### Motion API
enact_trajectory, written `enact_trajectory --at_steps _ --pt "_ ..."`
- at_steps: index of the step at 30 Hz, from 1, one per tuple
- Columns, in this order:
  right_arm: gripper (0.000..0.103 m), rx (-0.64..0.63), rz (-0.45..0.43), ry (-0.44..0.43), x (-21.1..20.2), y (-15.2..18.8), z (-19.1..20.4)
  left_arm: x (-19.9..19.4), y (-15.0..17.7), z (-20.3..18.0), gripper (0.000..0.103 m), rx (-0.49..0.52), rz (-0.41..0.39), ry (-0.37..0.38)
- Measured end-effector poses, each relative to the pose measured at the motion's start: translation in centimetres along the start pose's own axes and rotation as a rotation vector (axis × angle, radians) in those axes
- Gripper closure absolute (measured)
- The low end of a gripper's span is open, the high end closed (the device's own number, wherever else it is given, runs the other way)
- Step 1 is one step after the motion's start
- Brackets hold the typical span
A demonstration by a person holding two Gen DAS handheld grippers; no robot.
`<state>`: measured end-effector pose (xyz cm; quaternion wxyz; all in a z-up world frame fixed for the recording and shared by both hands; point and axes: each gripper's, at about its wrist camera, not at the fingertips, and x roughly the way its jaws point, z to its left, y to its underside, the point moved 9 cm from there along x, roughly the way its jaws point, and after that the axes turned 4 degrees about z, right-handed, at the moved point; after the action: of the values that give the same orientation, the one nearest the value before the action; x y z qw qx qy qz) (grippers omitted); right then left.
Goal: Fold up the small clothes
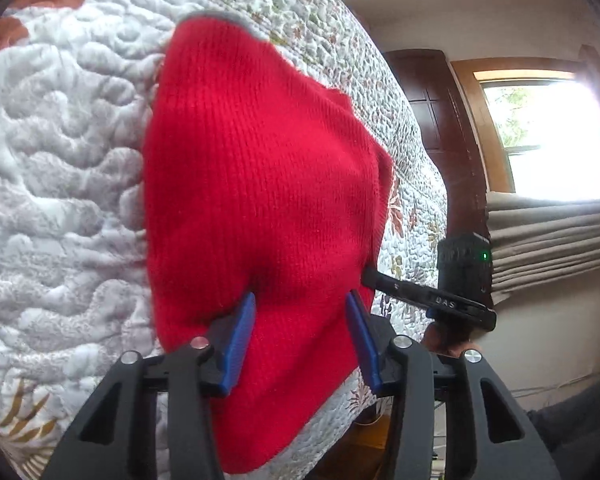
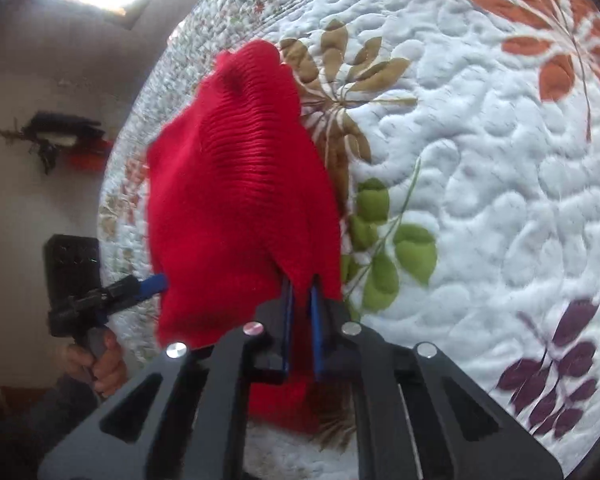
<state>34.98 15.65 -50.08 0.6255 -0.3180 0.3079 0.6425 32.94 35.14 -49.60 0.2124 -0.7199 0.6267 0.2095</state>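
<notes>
A red knit garment hangs lifted over the quilted bedspread, with a thin grey edge at its far end. My left gripper is open, its blue pads wide apart, and the cloth lies slack between them and over their tips. My right gripper is shut on the near edge of the red garment, with folds hanging left of it. In the right wrist view my left gripper reaches the cloth's left edge. In the left wrist view my right gripper enters the cloth's right side.
The floral quilt covers the bed, whose edge drops off near the grippers. Beyond it are a dark wooden door, a bright window and folded curtains. A hand holds the left gripper's handle.
</notes>
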Motion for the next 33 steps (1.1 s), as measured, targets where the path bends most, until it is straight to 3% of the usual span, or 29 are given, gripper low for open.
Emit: enact_trajectory --at_steps 2,6,9,11,13,16,19,23,25,26,28,31,33 --pt "0.077 0.009 -0.019 -0.006 -1.4 1.1 0.4 -1.6 0.2 -1.2 0.055 0.024 -0.037 0.009" --pt "0.066 0.033 0.012 0.006 -1.2 4.6 0.9 -2.8 1.5 -0.6 0.051 0.013 -0.043 0.000" --pt "0.066 0.053 0.053 0.030 0.6 6.6 0.2 -1.3 3.2 1.6 0.049 -0.033 0.000 -0.030" --pt "0.077 0.063 0.065 0.088 2.1 7.3 -1.3 -0.8 3.5 2.2 0.049 -0.047 -0.001 -0.033" --pt "0.082 0.086 0.056 0.082 2.6 7.2 -2.2 -0.6 3.2 2.5 0.049 -0.055 -0.003 -0.021" --pt "0.082 0.097 0.049 0.066 2.5 7.4 -2.6 -0.8 3.3 2.8 0.049 -0.059 -0.001 -0.017" --pt "0.074 0.108 0.037 0.075 1.0 7.9 -2.7 -1.7 3.7 2.6 0.047 -0.060 0.004 -0.044" --pt "0.063 0.117 -0.008 0.124 -2.8 8.8 -1.7 -4.9 5.0 2.0 0.031 -0.091 0.000 -0.141" --pt "0.035 0.109 -0.036 0.186 -5.0 9.5 -0.4 -6.6 6.2 1.3 0.025 -0.089 0.009 -0.199" --pt "0.028 0.102 -0.052 0.218 -6.3 10.0 0.4 -7.5 6.8 0.9 0.017 -0.091 0.018 -0.241" --pt "0.022 0.098 -0.073 0.254 -8.4 11.0 2.0 -9.3 8.1 -0.1 0.010 -0.079 0.032 -0.300" --pt "0.014 0.089 -0.099 0.314 -11.2 12.7 5.3 -12.4 10.5 -1.9 0.005 -0.040 0.027 -0.432" --pt "0.012 0.075 -0.125 0.350 -13.0 13.8 7.4 -14.0 11.6 -3.1 0.005 -0.035 0.006 -0.472"
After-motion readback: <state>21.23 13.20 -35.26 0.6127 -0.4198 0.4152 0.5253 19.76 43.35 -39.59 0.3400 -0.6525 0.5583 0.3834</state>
